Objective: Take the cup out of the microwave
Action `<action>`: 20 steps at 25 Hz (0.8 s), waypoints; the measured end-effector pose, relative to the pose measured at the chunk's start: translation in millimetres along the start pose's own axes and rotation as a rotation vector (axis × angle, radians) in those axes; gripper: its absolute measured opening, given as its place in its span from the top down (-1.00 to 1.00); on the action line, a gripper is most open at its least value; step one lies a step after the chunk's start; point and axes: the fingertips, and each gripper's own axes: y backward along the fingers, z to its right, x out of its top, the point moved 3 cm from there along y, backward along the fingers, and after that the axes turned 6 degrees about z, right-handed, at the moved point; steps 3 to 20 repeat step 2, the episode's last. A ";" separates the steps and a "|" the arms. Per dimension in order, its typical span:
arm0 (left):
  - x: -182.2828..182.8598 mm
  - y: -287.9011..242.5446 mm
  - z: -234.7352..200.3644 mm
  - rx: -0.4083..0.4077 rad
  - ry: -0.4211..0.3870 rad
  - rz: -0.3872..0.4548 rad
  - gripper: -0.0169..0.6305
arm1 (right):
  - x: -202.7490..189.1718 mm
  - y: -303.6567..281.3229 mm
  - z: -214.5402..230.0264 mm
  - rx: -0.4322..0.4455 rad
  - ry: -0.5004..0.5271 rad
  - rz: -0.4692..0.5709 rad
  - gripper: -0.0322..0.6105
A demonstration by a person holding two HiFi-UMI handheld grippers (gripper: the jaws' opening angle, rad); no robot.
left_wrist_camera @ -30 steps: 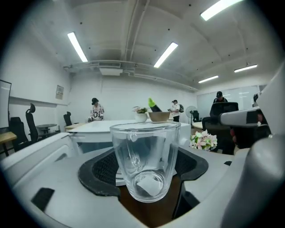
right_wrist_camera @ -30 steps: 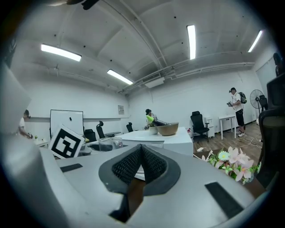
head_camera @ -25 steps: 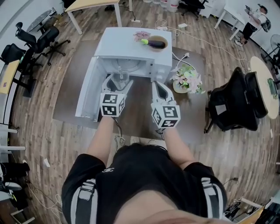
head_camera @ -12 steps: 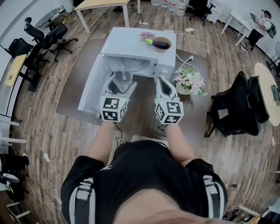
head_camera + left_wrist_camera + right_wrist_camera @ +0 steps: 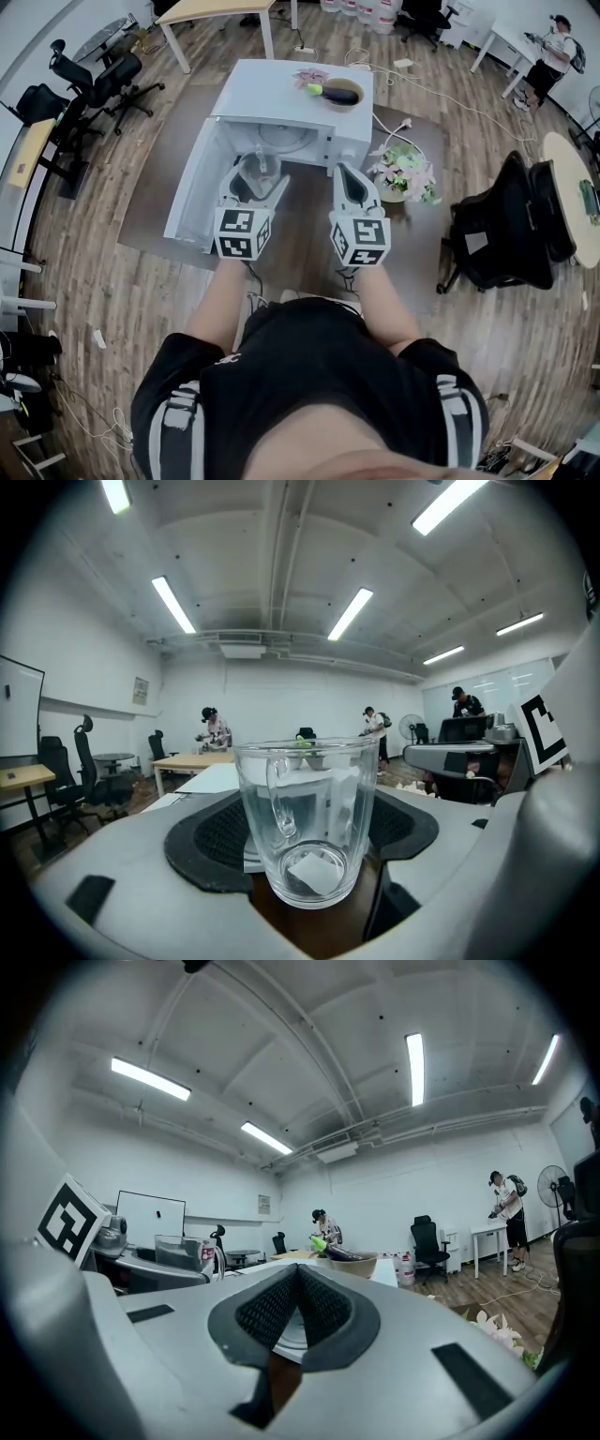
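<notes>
A clear glass cup (image 5: 261, 169) with a handle sits upright between the jaws of my left gripper (image 5: 255, 178), just in front of the open mouth of the white microwave (image 5: 281, 94). In the left gripper view the cup (image 5: 305, 827) fills the gap, with a dark pad against each side, and it is empty. The microwave door (image 5: 192, 192) swings open to the left. My right gripper (image 5: 345, 176) hovers beside the microwave's front right corner, its pads (image 5: 323, 1312) pressed together on nothing.
A bowl with an aubergine (image 5: 339, 94) and a pink flower lie on the microwave's top. A pot of flowers (image 5: 403, 173) stands at the right on the brown table (image 5: 300, 234). Black bags on a chair (image 5: 506, 225) are further right. Other people work at far desks.
The left gripper has drawn the cup a little further out of the microwave opening toward me. The right gripper has stayed shut beside it.
</notes>
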 end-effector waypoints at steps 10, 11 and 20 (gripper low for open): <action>-2.0 -1.6 -0.8 0.001 0.002 -0.006 -0.20 | -1.3 -0.3 0.1 -0.003 0.016 -0.004 0.90; -2.0 -1.6 -0.8 0.001 0.002 -0.006 -0.20 | -1.3 -0.3 0.1 -0.003 0.016 -0.004 0.90; -2.0 -1.6 -0.8 0.001 0.002 -0.006 -0.20 | -1.3 -0.3 0.1 -0.003 0.016 -0.004 0.90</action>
